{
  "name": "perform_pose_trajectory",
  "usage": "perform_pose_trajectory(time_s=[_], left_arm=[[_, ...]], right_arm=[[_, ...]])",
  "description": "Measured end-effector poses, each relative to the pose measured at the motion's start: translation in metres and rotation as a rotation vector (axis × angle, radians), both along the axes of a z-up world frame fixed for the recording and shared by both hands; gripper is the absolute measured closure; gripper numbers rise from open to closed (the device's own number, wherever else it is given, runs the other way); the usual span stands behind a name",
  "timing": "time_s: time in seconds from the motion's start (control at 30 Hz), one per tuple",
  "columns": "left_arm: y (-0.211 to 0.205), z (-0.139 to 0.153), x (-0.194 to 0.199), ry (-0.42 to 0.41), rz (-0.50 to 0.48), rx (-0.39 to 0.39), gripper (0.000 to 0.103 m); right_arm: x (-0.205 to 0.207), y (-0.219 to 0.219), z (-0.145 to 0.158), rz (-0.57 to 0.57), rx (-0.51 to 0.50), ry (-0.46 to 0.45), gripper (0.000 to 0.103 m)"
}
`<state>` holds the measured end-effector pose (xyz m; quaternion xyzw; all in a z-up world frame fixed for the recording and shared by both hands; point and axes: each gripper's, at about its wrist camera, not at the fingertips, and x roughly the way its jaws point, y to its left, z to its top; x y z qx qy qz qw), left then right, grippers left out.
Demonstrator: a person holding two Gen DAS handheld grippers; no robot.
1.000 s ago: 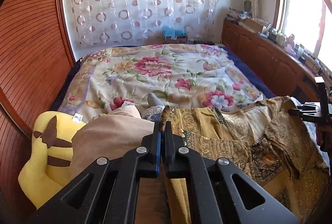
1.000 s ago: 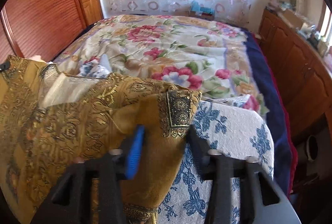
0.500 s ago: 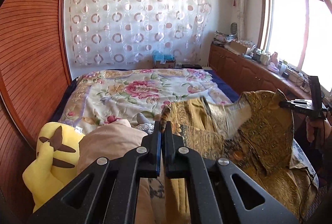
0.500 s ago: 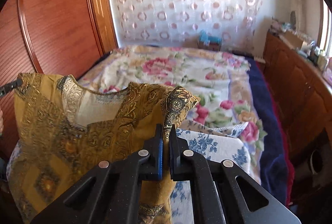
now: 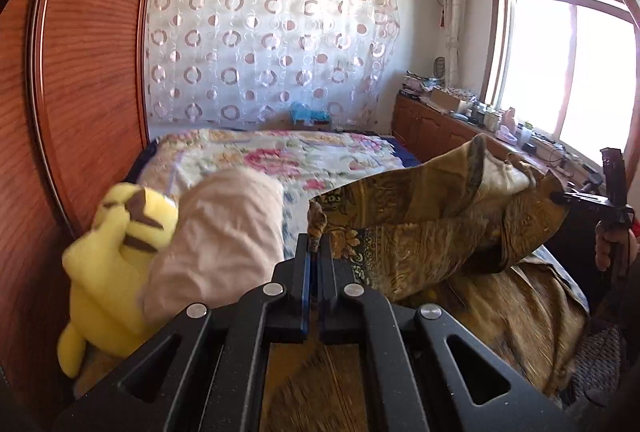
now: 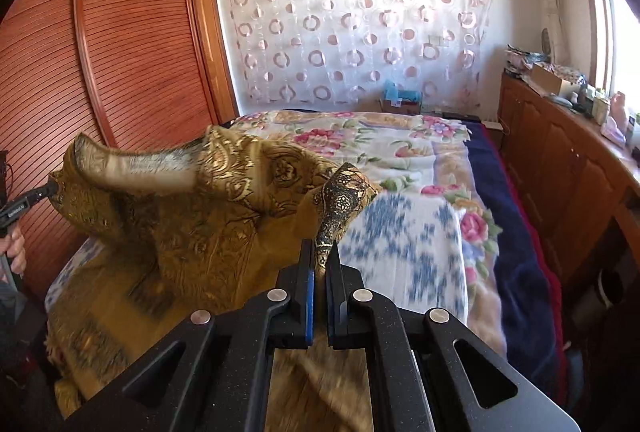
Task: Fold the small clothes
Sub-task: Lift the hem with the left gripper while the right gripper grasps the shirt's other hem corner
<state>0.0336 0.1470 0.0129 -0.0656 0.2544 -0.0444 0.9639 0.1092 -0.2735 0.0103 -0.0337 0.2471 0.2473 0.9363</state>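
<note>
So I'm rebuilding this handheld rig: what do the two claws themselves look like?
Both match. The left claw and right claw have matte black angular linkage arms with triangular cutouts, four round silver pivot bolts each, and a blue strip lining the left finger. Seen from the left wrist view, the right unit's black handle sits in a bare hand.

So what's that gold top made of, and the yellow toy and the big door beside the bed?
The gold garment looks like thin woven fabric, perhaps silk-like brocade: metallic paisley print, soft drape, pale lining showing. The yellow toy seems to be plush: fuzzy, matte, squashed shape. The door appears to be reddish-brown wood or veneer with fine horizontal slats and a slight sheen.
</note>
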Motion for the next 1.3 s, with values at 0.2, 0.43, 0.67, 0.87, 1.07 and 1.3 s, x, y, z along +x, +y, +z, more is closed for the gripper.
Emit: perform_pose_trajectory(time_s=[0.2,0.43,0.67,0.87,1.07,1.3], left_arm=[[-0.007,-0.015,-0.053,0.015,-0.039,-0.061,0.1],[-0.012,-0.029,-0.076,0.049,-0.029,-0.039,0.1],[-0.018,-0.054,-0.086,0.133,-0.038,0.041,0.099],[-0.022,-0.074,-0.084,0.189,-0.039,0.05,0.099],[-0.029,-0.065,-0.085,0.168,-0.077,0.041,0.083],[-0.042,-0.045,-0.081,0.101,-0.128,0.034,0.023]], right_arm=[[-0.059,-0.019,-0.017,0.006,-0.058,0.058,0.099],[-0.081,-0.019,-0.014,0.03,-0.102,0.085,0.099],[-0.087,-0.02,-0.027,0.032,-0.151,0.132,0.099],[-0.071,-0.015,-0.045,0.012,-0.171,0.191,0.099],[-0.067,-0.009,-0.04,0.012,-0.179,0.181,0.099],[-0.085,-0.007,-0.03,0.03,-0.194,0.136,0.095]])
